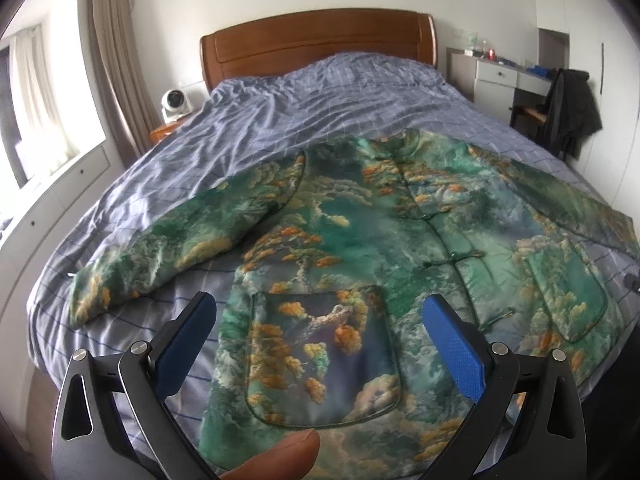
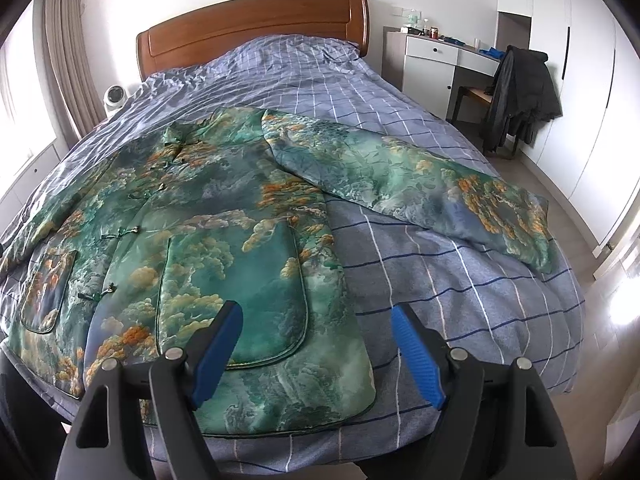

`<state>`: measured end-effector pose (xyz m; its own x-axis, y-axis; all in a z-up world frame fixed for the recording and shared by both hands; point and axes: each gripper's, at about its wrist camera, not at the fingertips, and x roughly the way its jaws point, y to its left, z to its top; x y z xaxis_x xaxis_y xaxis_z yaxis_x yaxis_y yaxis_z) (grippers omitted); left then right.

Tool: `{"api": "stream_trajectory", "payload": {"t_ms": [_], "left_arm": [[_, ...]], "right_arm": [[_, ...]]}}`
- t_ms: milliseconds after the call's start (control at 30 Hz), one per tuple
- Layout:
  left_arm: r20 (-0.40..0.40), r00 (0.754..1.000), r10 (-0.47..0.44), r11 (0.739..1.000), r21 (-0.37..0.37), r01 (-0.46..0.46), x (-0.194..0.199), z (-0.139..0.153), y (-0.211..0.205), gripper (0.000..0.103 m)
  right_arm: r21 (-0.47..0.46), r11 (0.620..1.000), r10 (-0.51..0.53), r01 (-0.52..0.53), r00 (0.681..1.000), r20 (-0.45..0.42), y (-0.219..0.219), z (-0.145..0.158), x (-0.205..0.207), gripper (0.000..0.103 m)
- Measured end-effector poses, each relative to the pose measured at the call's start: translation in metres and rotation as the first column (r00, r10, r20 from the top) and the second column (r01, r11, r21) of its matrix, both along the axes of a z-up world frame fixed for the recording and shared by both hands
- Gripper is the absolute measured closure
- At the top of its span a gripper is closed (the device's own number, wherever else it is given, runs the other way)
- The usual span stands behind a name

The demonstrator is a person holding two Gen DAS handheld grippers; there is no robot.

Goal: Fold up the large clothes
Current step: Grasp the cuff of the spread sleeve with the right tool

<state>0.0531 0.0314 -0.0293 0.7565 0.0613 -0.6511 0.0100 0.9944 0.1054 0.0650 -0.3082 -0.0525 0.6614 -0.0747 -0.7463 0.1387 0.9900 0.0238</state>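
- Left gripper (image 1: 320, 316): jaws spread wide, blue pads (image 1: 454, 346) well apart, nothing between them; it hangs above the near hem of the jacket, not touching cloth as far as the view shows.
- A fingertip (image 1: 280, 454) shows at 6 o'clock in the left wrist view, below the jaws.
- Right gripper (image 2: 318, 330): jaws likewise spread wide, empty; left pad over the jacket's hem corner, right pad over bare duvet.
- Jacket (image 1: 360, 232): padded, green landscape print with orange trees, knot-button front closed, lying face up and flat on the bed, collar toward the headboard at 12 o'clock, both sleeves spread outward.
- One sleeve (image 1: 160, 240) runs to 9 o'clock in the left view; the other sleeve (image 2: 420, 184) runs to 3 o'clock in the right view.
- Patch pocket (image 1: 324, 356) lies between the left jaws in view.
- Blue checked duvet (image 2: 460, 280) under the jacket; wooden headboard (image 2: 256, 28) at 12 o'clock.
- Small white fan (image 1: 173, 103) at 10 o'clock; dark coat (image 2: 520, 92) on a chair at 2 o'clock.
- No legible writing or labels.
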Motion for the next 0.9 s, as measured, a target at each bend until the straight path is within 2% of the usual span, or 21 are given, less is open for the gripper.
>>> {"api": "stream_trajectory", "payload": {"t_ms": [133,667,800,900], "left_arm": [[-0.022,0.999,0.026,1.0,-0.012,-0.026,0.002,-0.003,0.004,0.0],[-0.055,0.998,0.021,1.0,-0.008,-0.022,0.003,-0.001,0.002,0.0],[-0.051,0.998,0.042,0.999,-0.01,-0.042,0.0,0.0,0.008,0.0],[-0.056,0.997,0.058,0.998,-0.012,-0.059,-0.001,-0.002,0.012,0.0]], "right_arm": [[0.008,1.0,-0.019,0.019,1.0,0.0,-0.006,0.0,0.001,0.025],[0.015,1.0,-0.018,0.018,1.0,-0.005,-0.016,0.004,0.006,0.024],[0.008,0.999,-0.044,0.044,0.998,0.042,-0.056,0.029,0.011,0.024],[0.055,0.994,-0.102,0.099,0.994,0.049,-0.104,0.041,0.017,0.024]]}}
